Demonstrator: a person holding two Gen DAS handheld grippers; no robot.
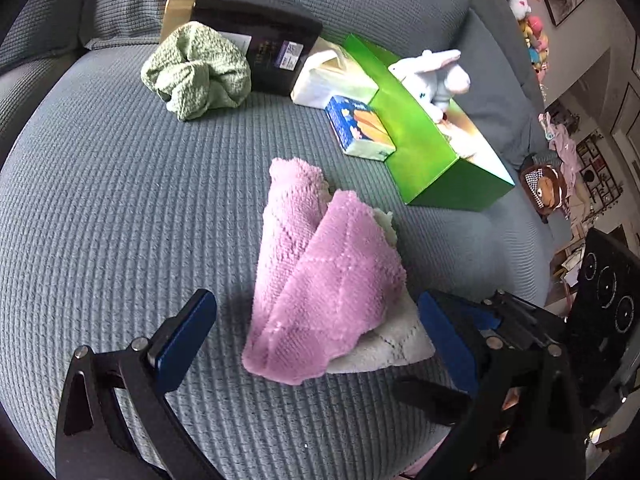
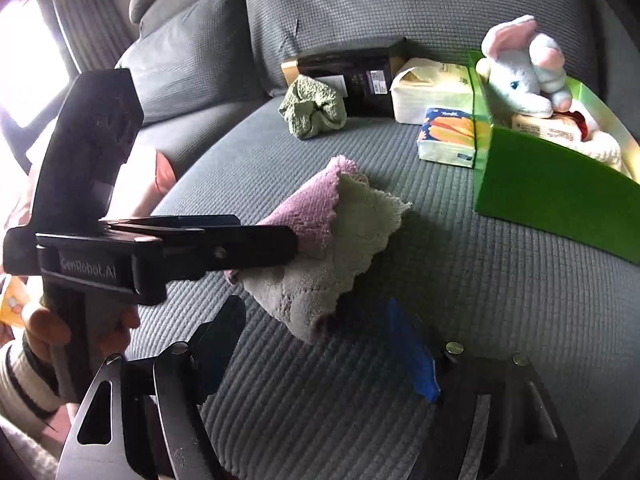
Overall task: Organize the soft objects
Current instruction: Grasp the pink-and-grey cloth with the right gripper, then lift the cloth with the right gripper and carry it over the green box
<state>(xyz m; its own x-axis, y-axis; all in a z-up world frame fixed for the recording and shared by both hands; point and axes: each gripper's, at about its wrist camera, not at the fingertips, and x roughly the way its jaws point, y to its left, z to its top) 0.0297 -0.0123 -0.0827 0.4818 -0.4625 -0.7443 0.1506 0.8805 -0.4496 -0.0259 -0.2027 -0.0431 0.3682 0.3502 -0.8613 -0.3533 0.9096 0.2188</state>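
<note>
Blue-padded jaws of the right gripper (image 2: 320,344) are seen standing wide apart with nothing between them, just short of the near end of the pink cloth (image 1: 320,276). The left gripper (image 1: 316,340) is likewise held well open; the cloth lies in the gap between its pads, and no pad is seen pressing on it. In the right wrist view the left gripper's black fingers are laid across the cloth's edge; whether contact is made cannot be told. The cloth is found folded loosely, pale underside showing, on the grey ribbed sofa seat (image 1: 100,200). Farther back, a small blue tissue pack (image 1: 360,128) is set just beside a green box (image 1: 432,152), in which a white plush rabbit (image 1: 436,76) is resting. A white tissue packet (image 1: 332,76) and a black box (image 1: 264,48) are placed behind, with a crumpled green cloth (image 1: 196,72) touching the black box at the far left, near the back cushion (image 2: 340,8)
</note>
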